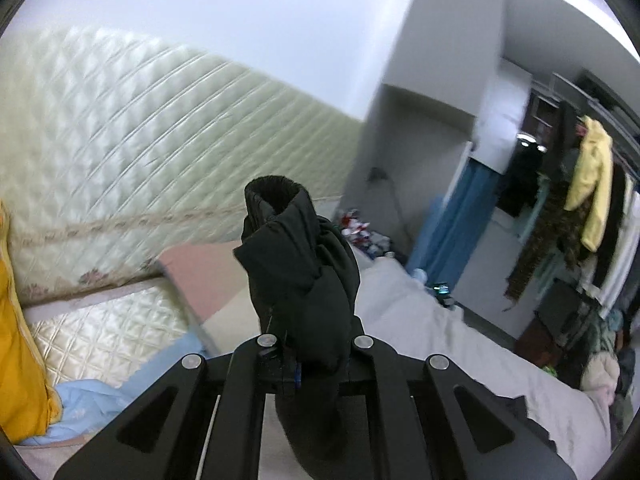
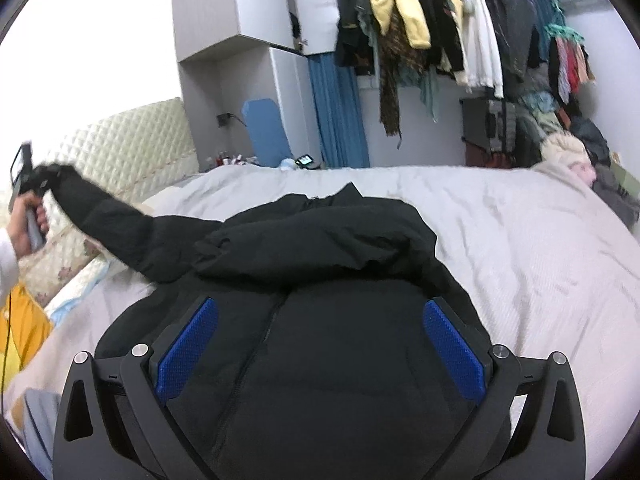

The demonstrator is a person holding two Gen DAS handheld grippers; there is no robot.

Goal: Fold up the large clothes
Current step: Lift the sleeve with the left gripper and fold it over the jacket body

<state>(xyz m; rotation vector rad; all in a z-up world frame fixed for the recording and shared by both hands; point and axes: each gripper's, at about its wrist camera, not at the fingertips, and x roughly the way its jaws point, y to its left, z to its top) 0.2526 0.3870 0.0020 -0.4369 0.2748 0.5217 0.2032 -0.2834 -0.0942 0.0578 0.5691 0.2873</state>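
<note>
One black jacket (image 2: 320,320) lies on my bed (image 2: 520,240), body near the front edge. My left gripper (image 1: 316,344) is clamped on its one raised sleeve (image 1: 296,264) off the left edge. My right gripper (image 2: 320,344) hovers spread over the body.

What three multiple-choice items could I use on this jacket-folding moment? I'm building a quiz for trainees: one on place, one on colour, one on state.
1. Where does the black jacket lie?
A. on the bed
B. on a chair
C. on the floor

2. What colour are the right gripper pads?
A. red
B. blue
C. white

3. What is the left gripper doing?
A. hanging open
B. resting on a pillow
C. shut on the sleeve

Key: 1 A, the jacket body spreads over the pale bedcover. 2 B, both pads show blue. 3 C, the sleeve rises from between its fingers, cuff up.
</note>
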